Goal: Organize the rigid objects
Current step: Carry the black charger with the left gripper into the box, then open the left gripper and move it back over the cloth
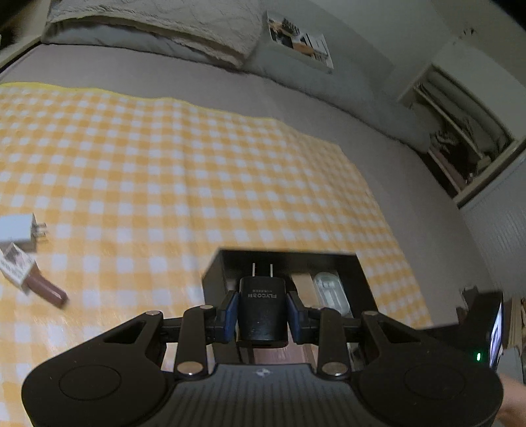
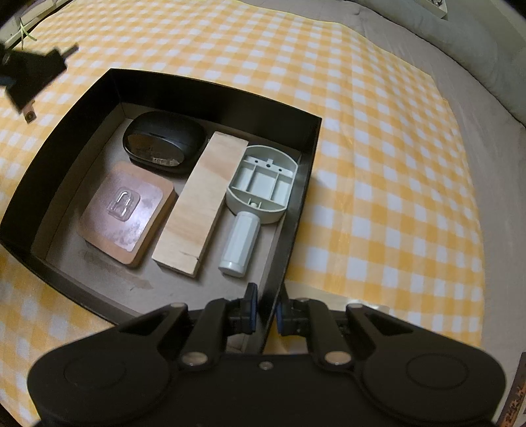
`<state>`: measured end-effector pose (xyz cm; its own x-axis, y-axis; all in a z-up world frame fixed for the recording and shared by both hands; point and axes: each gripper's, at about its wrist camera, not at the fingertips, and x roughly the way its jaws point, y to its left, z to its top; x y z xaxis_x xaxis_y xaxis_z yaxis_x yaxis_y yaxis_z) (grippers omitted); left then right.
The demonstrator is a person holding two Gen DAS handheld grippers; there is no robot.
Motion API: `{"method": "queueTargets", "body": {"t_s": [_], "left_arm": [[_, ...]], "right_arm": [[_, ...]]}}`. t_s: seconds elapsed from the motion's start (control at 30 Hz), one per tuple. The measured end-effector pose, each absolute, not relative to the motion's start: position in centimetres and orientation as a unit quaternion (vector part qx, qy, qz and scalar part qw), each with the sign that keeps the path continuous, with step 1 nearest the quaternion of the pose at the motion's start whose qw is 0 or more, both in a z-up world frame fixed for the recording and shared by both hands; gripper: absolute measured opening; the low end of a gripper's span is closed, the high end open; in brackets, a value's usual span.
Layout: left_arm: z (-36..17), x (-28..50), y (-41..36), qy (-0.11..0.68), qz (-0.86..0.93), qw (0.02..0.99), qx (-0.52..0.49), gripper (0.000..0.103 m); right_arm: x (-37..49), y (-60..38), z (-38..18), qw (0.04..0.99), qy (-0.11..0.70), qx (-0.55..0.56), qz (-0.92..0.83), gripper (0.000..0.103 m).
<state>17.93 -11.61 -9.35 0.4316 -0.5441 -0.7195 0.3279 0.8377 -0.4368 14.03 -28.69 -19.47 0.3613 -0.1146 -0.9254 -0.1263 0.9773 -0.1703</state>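
Observation:
My left gripper (image 1: pixel 262 307) is shut on a black plug adapter (image 1: pixel 262 308), prongs pointing away, held above the near side of a black box (image 1: pixel 213 269). My right gripper (image 2: pixel 265 307) is shut on the near right wall of that box (image 2: pixel 297 203). In the right wrist view the box holds a black mouse (image 2: pixel 164 144), a wooden block (image 2: pixel 202 203), a copper-coloured square pad (image 2: pixel 126 210) and a pale green handled part (image 2: pixel 259 190). The left gripper with the adapter (image 2: pixel 29 75) shows at the upper left there.
The box sits on a yellow checked cloth (image 1: pixel 164 164) on a grey bed. A white plug adapter (image 1: pixel 19 230), a small printed box (image 1: pixel 14 266) and a brown stick-shaped thing (image 1: pixel 46 287) lie on the cloth at the left. Pillows (image 1: pixel 157 29) lie at the far edge.

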Motion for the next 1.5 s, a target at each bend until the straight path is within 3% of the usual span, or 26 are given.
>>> {"method": "queueTargets", "body": {"t_s": [0.37,0.73,0.87,1.0,1.2,1.5], "left_arm": [[-11.3,15.7,-14.3,0.491,-0.246,0.834,-0.065,0.033],[-11.6,15.8,-14.5,0.492,-0.220,0.841,-0.043,0.045],[-11.6,15.6,-14.4,0.495,-0.220,0.839,-0.037,0.060],[-11.7,15.4,-14.6,0.497,-0.221,0.838,-0.028,0.083],[-11.6,15.0,-14.7,0.493,-0.225,0.840,-0.011,0.096],[-11.5,14.7,-14.2,0.480,-0.231,0.846,0.016,0.103]], "right_arm": [[14.0,-28.6,-19.5,0.817,0.566,-0.110,0.002,0.012],[14.1,-28.7,-19.5,0.816,0.567,-0.111,0.002,0.012],[14.0,-28.6,-19.4,0.816,0.567,-0.111,0.001,0.012],[14.1,-28.6,-19.5,0.816,0.567,-0.111,0.001,0.012],[14.1,-28.6,-19.5,0.816,0.567,-0.112,0.001,0.012],[14.1,-28.6,-19.5,0.815,0.568,-0.114,0.000,0.013]]}}
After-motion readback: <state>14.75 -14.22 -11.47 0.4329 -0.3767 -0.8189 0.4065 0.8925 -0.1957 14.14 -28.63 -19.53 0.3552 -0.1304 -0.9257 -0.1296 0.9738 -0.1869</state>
